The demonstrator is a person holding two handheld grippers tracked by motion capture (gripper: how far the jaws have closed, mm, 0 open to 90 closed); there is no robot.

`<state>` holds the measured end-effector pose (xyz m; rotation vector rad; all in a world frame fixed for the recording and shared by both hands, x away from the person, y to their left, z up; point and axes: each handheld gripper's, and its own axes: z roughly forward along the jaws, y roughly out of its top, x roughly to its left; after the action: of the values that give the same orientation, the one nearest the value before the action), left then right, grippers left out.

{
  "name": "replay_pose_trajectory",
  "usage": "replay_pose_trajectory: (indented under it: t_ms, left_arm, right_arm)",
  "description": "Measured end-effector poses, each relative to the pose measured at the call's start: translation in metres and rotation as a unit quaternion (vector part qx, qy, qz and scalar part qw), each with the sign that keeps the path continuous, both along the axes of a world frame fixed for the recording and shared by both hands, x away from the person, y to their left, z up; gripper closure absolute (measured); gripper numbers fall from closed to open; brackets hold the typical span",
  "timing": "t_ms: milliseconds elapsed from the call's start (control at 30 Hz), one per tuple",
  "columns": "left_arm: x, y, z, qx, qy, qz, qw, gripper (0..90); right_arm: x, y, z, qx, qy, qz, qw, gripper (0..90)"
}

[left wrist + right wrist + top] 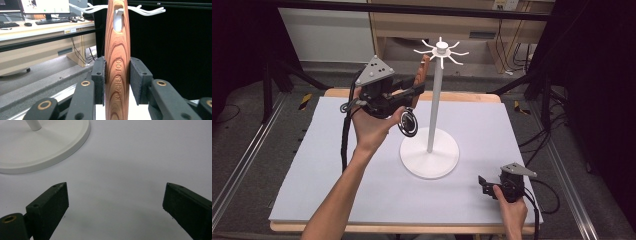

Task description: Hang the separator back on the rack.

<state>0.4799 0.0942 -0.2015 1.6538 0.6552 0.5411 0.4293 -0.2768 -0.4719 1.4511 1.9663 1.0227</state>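
Note:
My left gripper (418,89) is raised beside the top of the white hook stand (434,105) and is shut on a wooden utensil handle (425,67). In the left gripper view the pads clamp the handle (117,62), stamped "KITCHEN TOOL", from both sides. A white prong (118,18) of the stand shows inside the slot at the handle's top end. A round black head (408,123) hangs below the hand. My right gripper (484,184) rests low at the table's front right, open, with bare table between its pads (115,202).
The stand's round white base (429,159) sits mid-table on a pale board (337,170); its edge (50,147) lies just ahead of the right gripper. Curved prongs (150,11) spread from the stand's top. Desks, a monitor and cables stand beyond the table.

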Motion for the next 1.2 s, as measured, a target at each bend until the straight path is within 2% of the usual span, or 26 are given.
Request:
replay_pose_trajectory:
  t_ms: [667, 1033, 1200]
  left_arm:
    - [0.005, -0.008, -0.006, 0.002, 0.001, 0.007, 1.0, 66.4]
    - [0.005, -0.011, -0.007, 0.005, -0.007, 0.014, 0.9999, 65.9]
    - [0.003, -0.008, -0.008, 0.003, -0.012, 0.015, 0.9998, 61.3]
  right_arm:
    - [0.0, 0.001, 0.0, -0.001, 0.003, 0.001, 1.0, 7.0]
    - [0.0, 0.001, 0.0, -0.001, 0.004, 0.002, 1.0, 7.0]
    - [0.0, 0.001, 0.0, 0.0, 0.004, 0.003, 1.0, 7.0]
